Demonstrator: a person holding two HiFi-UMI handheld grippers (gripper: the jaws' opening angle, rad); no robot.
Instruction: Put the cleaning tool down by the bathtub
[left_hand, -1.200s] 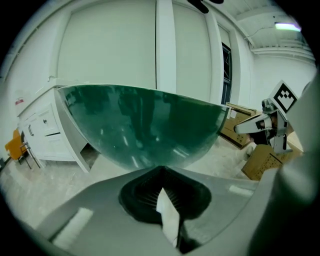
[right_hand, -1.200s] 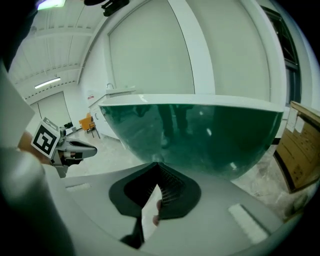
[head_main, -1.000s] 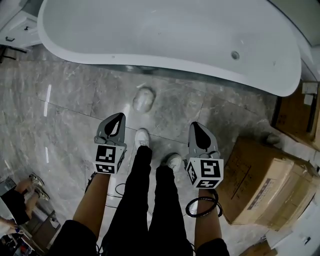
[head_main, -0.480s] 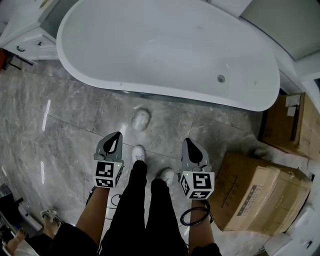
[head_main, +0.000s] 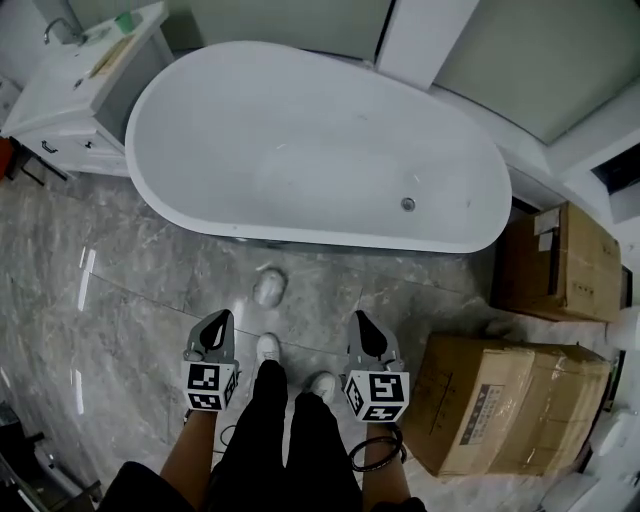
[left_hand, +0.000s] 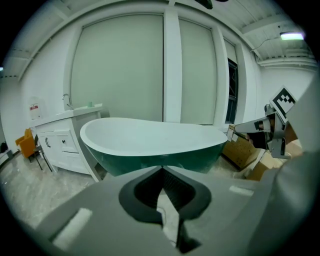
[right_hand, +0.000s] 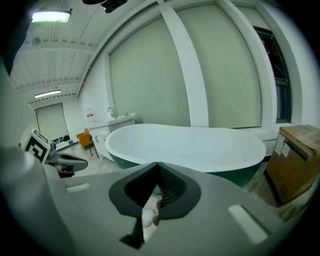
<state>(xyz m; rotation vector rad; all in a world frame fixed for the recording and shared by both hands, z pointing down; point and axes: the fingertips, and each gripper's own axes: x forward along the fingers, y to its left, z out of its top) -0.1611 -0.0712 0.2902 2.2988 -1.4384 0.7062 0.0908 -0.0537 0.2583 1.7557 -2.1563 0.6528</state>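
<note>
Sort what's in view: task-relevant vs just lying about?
Job: cleaning tool on the floor, bathtub, left gripper and right gripper (both shut, empty).
Lying about: cardboard boxes, vanity cabinet.

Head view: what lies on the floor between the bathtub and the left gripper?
The whitish cleaning tool lies there on the grey floor, apart from both the bathtub and the left gripper; the head view shows it.

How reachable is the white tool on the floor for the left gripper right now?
Probably reachable. The white tool lies on open floor between the bathtub and the person's shoes, just ahead of the left gripper, with nothing between them. The jaws are shut, so it would need opening and lowering.
</note>
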